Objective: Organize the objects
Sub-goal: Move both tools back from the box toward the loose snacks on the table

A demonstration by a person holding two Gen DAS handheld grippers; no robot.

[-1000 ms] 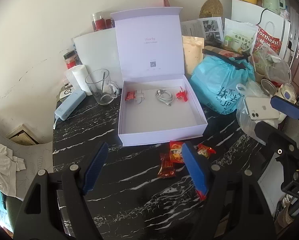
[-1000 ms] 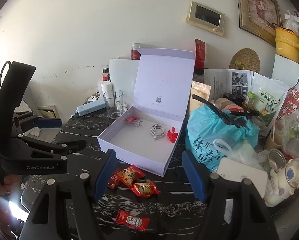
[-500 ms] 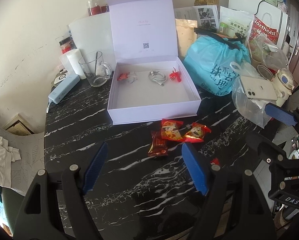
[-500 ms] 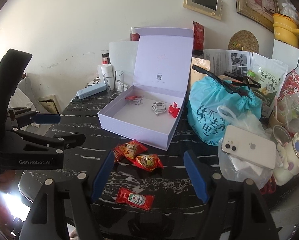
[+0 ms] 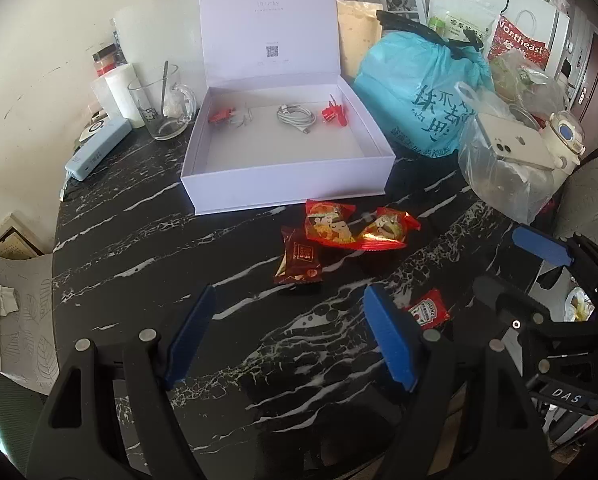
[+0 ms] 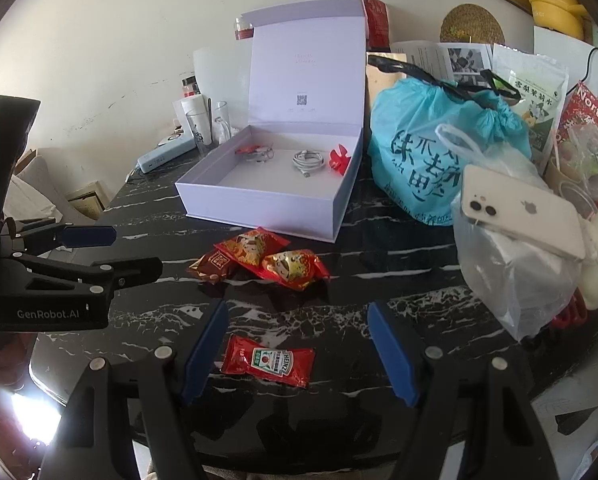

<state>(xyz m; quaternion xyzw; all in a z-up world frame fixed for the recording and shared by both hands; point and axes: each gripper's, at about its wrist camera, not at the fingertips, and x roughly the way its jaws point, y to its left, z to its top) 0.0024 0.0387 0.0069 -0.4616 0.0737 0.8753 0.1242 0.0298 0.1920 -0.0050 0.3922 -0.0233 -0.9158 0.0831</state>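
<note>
An open lilac box stands on the black marble table; a coiled white cable, a red clip and a red toy lie inside. Three snack packets lie in front of it: a dark red one and two bright red ones, also in the right wrist view. A ketchup sachet lies nearest, between my right fingers. My left gripper is open and empty above the table's near part. My right gripper is open and empty.
A blue plastic bag, a clear bag with a white phone on top, a glass mug with a spoon, a light blue power bank, jars and food pouches crowd the table's back and right side.
Both grippers have drawn back toward the table's near edge and tilted down. The snack packets and ketchup sachet now sit further ahead of the fingers. Nothing was grasped.
</note>
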